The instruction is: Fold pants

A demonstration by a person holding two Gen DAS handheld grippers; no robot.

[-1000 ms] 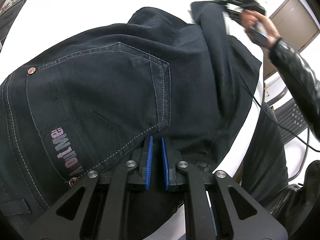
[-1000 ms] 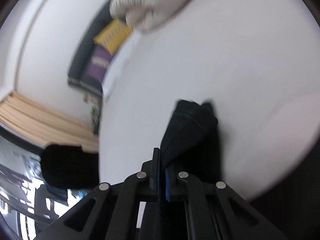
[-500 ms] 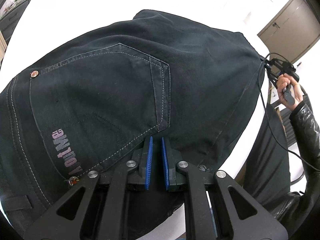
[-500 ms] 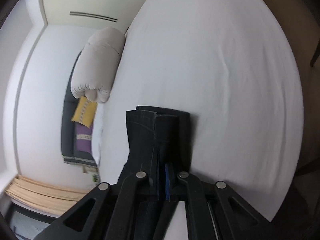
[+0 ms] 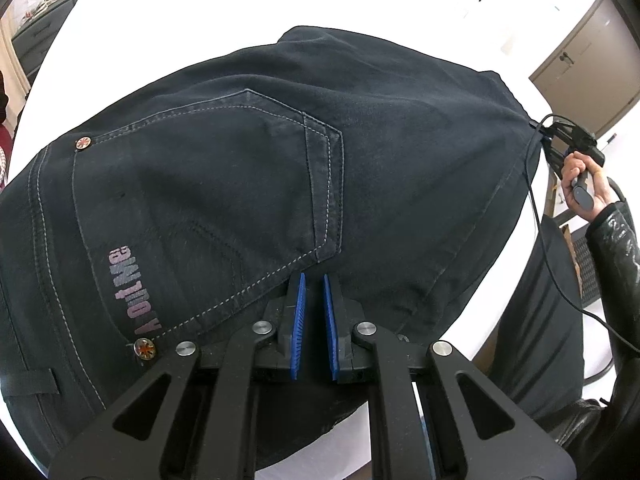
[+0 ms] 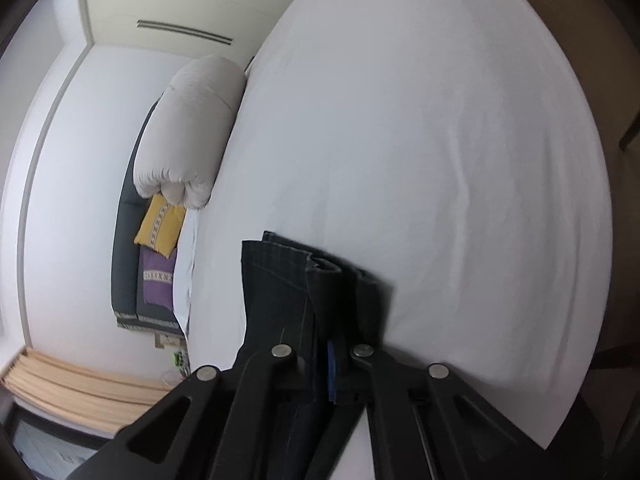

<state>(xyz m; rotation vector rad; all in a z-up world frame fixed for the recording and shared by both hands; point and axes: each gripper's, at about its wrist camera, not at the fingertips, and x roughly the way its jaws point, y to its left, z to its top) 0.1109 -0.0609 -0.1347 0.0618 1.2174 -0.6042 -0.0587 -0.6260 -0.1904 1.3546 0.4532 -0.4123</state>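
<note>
Our pants [image 5: 280, 184] lie spread across the bed [image 5: 192, 20], near its front edge. Left gripper [image 5: 312, 300] hovers slightly parted, empty; right gripper [image 6: 320, 360] is clamped on the hems. Denim feels heavy, floppy: best gripped at seams.

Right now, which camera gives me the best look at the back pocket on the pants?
The left wrist view: the back pocket lies flat and fully visible on the pants, just ahead of the left gripper. The right wrist view shows only folded dark fabric clamped in the right gripper, no pocket.
</note>
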